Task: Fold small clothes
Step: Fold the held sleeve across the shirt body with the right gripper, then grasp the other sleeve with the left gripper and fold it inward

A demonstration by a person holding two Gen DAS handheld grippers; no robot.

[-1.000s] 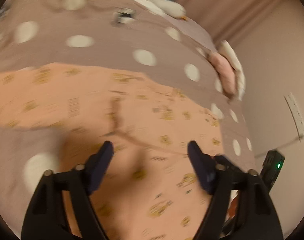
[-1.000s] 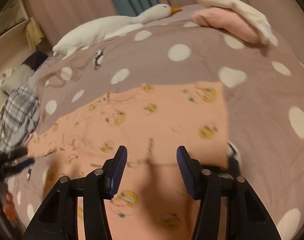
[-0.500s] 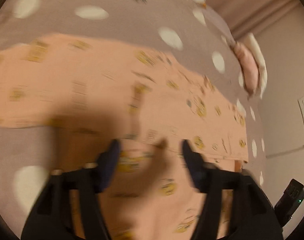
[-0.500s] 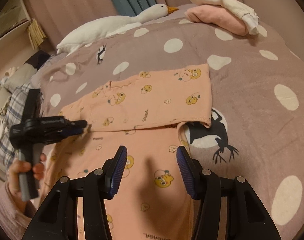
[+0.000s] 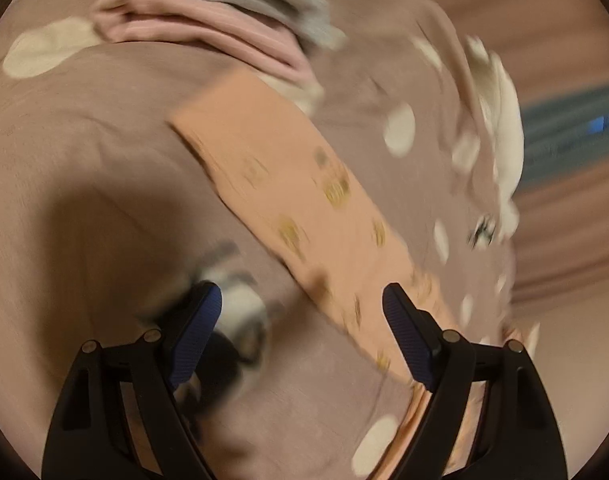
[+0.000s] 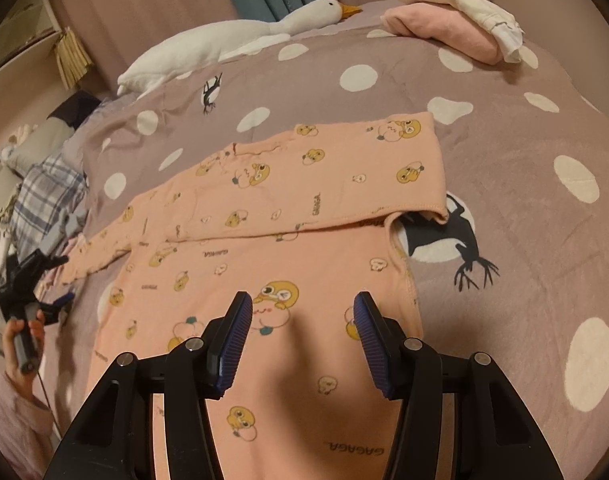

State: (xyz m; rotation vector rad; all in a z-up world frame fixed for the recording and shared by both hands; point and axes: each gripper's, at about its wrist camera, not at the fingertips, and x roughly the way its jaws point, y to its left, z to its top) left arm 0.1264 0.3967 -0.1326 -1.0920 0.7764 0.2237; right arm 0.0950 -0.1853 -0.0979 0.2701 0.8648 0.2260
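Note:
A small peach shirt with yellow cartoon prints (image 6: 272, 256) lies flat on the bed. Its right sleeve (image 6: 344, 176) is folded across the chest; its left sleeve (image 6: 100, 252) sticks out to the left. My right gripper (image 6: 302, 320) is open and empty, hovering over the shirt's lower body. My left gripper (image 5: 302, 312) is open and empty; in its blurred view a peach sleeve (image 5: 296, 208) runs diagonally beside the right finger. It also shows in the right wrist view (image 6: 44, 280), beside the left sleeve's end.
The bed has a mauve cover with white dots (image 6: 544, 240). A goose plush (image 6: 232, 44) lies at the back. Folded pink and white clothes (image 6: 452, 28) are stacked at back right. A plaid garment pile (image 6: 44, 204) sits at the left.
The right gripper has drawn back, showing the whole shirt with its sleeve folded over. The left gripper has swung off the shirt body to the left sleeve's end.

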